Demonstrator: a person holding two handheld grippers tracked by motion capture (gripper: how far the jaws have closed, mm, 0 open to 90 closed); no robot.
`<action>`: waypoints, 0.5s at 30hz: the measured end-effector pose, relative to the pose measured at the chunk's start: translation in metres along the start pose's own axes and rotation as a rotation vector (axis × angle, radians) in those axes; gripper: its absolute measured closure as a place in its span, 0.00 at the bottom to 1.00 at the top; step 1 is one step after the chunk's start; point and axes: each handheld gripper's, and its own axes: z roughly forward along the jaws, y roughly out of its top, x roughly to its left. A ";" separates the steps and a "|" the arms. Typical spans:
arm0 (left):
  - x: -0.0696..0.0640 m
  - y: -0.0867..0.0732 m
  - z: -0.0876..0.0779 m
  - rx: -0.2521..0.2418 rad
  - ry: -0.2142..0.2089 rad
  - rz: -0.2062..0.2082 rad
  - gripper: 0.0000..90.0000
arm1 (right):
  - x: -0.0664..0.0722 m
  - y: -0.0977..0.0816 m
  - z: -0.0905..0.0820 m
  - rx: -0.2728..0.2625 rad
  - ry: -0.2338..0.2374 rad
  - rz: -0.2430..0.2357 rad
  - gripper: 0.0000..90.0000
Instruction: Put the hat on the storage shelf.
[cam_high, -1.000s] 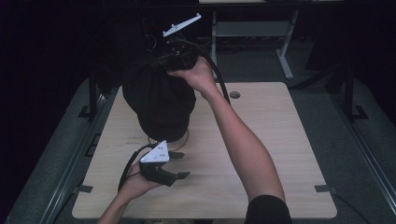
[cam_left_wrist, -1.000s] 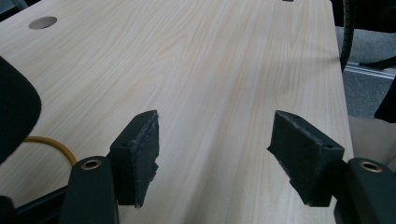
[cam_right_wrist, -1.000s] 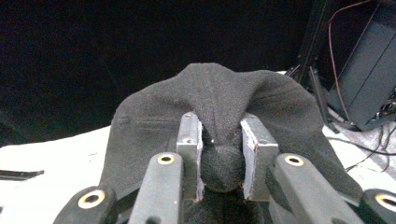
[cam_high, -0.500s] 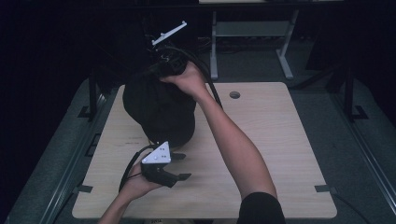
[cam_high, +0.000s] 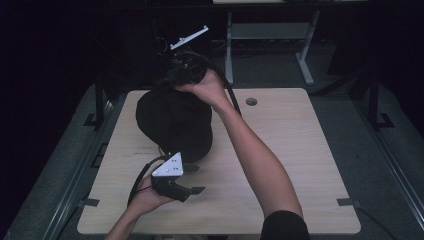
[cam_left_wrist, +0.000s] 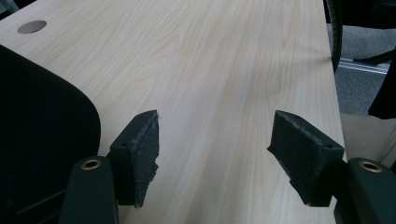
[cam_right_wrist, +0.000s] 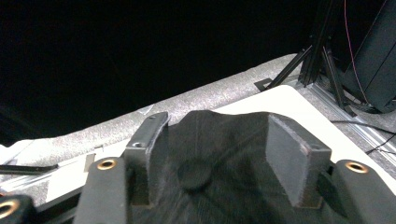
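A black cap (cam_high: 172, 125) lies crown up on the left half of the light wooden table (cam_high: 290, 140). My right gripper (cam_high: 182, 72) hovers at the cap's far edge, its white plate tilted up. In the right gripper view its jaws stand open (cam_right_wrist: 217, 121) around the cap's crown (cam_right_wrist: 219, 158), with the top button between them. My left gripper (cam_high: 196, 179) rests near the cap's front edge, pointing right. In the left gripper view it is open (cam_left_wrist: 215, 149) over bare wood, and the cap's dark edge (cam_left_wrist: 37, 140) lies to the left of its jaws.
A round cable hole (cam_high: 251, 101) sits near the table's far edge. A grey desk frame (cam_high: 305, 65) stands on the floor behind the table. Dark metal rails (cam_high: 375, 115) run along both sides. The table's right half is bare wood.
The right hand and gripper have shifted left and a little lower over the cap's far edge. The left gripper has stayed where it was.
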 end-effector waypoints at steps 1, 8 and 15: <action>0.000 0.000 0.000 -0.005 0.002 -0.002 0.36 | 0.000 -0.001 -0.003 -0.001 0.001 0.007 0.42; 0.001 -0.005 0.000 0.000 0.000 -0.025 0.35 | -0.002 -0.011 -0.021 -0.034 -0.011 0.031 0.36; 0.000 -0.005 0.000 -0.007 0.003 -0.027 0.35 | -0.004 -0.029 -0.045 -0.045 -0.033 0.045 0.32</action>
